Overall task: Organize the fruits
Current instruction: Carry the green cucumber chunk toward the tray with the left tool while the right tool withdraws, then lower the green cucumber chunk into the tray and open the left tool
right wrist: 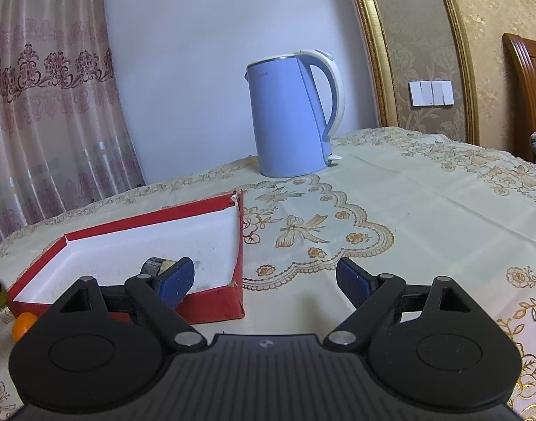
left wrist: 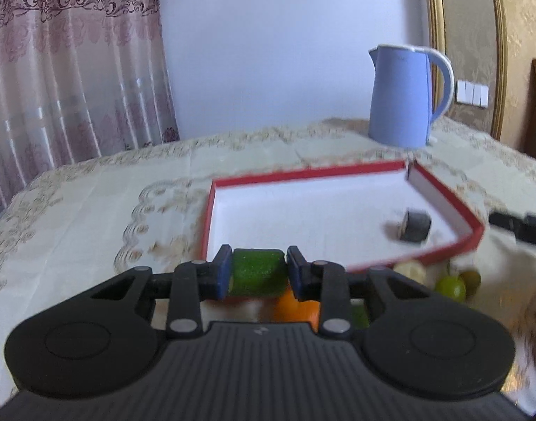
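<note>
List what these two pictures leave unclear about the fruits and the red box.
- Orange fruit, left wrist view: mostly hidden behind the left hand-held gripper and the green piece it grips.
- Fruits near the red box, left wrist view: blurred, kinds uncertain.
- Dark piece in the box, right wrist view: partly hidden by the open right hand-held gripper.
- Small orange thing: hidden by the gripper body.

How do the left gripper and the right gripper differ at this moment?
The left gripper is shut on a green fruit piece; the right gripper stands open with nothing between its blue pads. The left gripper sits at the near edge of the red cardboard tray with white lining; the right gripper sits at that tray's right corner, partly over the cream embroidered tablecloth. Both are black with blue pads.
</note>
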Motion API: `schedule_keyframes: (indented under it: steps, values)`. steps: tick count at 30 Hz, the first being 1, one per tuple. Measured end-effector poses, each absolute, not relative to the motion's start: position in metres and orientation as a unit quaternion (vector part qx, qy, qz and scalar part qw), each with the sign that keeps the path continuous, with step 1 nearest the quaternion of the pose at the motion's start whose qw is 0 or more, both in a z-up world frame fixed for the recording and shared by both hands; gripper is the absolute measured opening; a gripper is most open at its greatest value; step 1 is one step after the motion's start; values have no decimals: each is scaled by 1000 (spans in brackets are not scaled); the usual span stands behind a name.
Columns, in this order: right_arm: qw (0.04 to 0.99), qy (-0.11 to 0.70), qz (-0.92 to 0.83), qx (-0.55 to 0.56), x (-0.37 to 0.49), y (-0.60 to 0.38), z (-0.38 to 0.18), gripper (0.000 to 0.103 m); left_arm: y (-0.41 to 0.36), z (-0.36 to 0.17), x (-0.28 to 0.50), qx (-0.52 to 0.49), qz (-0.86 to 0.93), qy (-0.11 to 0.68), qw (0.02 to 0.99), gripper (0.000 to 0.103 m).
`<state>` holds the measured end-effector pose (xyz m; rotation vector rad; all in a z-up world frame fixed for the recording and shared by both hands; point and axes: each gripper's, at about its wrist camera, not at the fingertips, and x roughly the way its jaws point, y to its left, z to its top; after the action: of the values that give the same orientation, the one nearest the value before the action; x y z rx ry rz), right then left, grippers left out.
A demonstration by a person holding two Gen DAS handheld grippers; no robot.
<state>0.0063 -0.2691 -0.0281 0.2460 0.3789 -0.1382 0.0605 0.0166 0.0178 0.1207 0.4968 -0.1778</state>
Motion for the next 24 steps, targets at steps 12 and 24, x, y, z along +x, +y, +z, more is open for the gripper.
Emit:
schedule_keyframes:
  steps: [12, 24]
  values:
    - [970, 201, -71, 120, 10, -268, -29, 89, -5, -1, 153, 50, -80, 277, 956, 30]
    - [968, 219, -68, 98, 15, -261, -30, 93, -8, -29, 183, 41, -60, 297, 952, 39]
